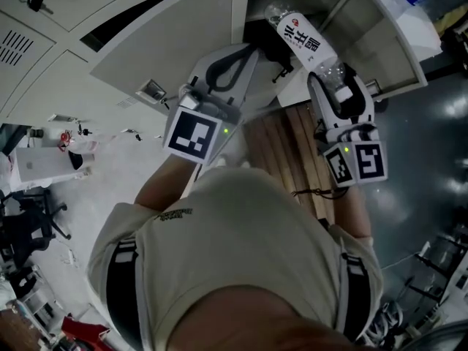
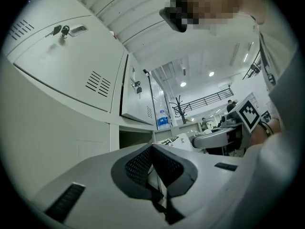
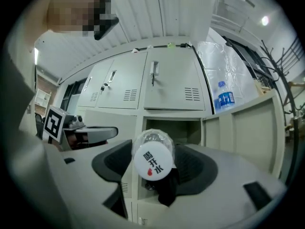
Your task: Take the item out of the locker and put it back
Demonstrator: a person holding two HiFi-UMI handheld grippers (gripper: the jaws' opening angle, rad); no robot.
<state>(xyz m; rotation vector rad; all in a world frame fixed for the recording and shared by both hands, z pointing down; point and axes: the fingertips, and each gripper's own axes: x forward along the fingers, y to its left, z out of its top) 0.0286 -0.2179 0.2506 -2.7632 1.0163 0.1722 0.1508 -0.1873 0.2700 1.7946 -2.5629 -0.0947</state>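
From here, the right tongs clamp a water bottle level before the open locker. The left tongs are pressed together and empty beside it.

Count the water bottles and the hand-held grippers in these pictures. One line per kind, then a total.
Water bottles: 2 (the white-labelled bottle clamped in the right hand-held gripper; the blue-labelled bottle further back)
Hand-held grippers: 2 (the left hand-held gripper, jaws together and empty; the right one)
Total: 4
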